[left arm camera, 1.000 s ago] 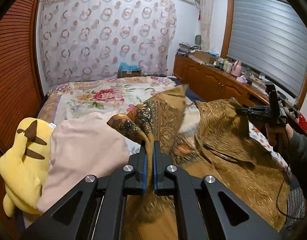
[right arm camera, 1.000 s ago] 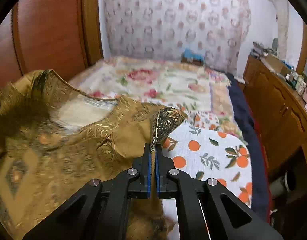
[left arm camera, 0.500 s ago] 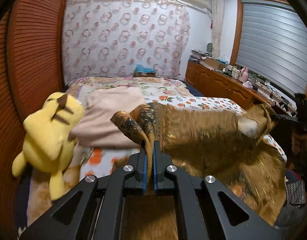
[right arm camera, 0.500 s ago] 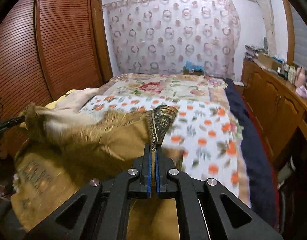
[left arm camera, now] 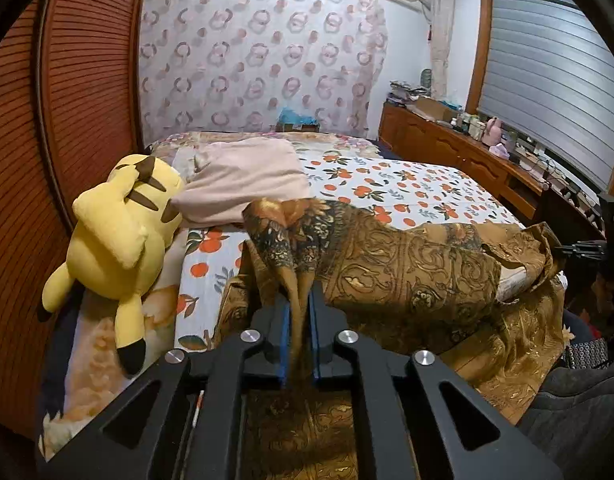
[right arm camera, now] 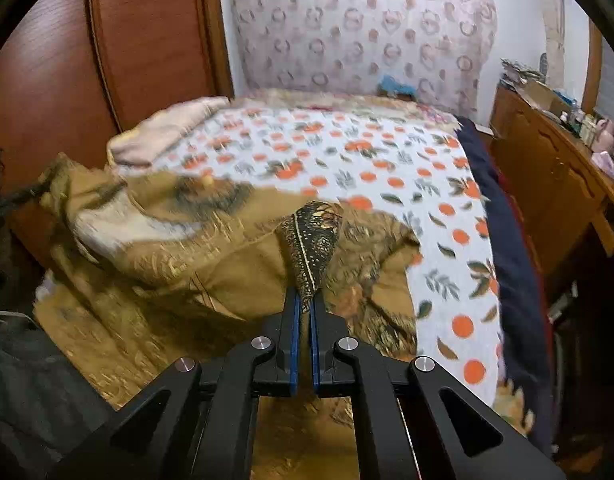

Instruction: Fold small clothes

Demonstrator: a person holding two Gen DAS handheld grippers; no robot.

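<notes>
A gold-brown patterned garment [left arm camera: 407, 264] with dark ornate trim hangs stretched over the near edge of the bed. My left gripper [left arm camera: 299, 300] is shut on one bunched trimmed corner of it. My right gripper [right arm camera: 303, 300] is shut on the other dark trimmed corner [right arm camera: 313, 240]; it also shows at the far right of the left wrist view [left arm camera: 563, 250]. In the right wrist view the garment [right arm camera: 179, 240] spreads to the left, blurred. Its lower part hangs below both grippers.
The bed has an orange-print sheet [left arm camera: 407, 188]. A yellow plush toy [left arm camera: 119, 236] lies at its left edge by a folded pink cloth [left arm camera: 243, 176]. A wooden wardrobe [left arm camera: 67, 120] stands left; a cluttered wooden sideboard [left arm camera: 467, 152] stands right.
Both grippers have pulled back toward the near edge of the bed and lowered, still holding the garment. The garment now hangs stretched between them lower over the sheet.
</notes>
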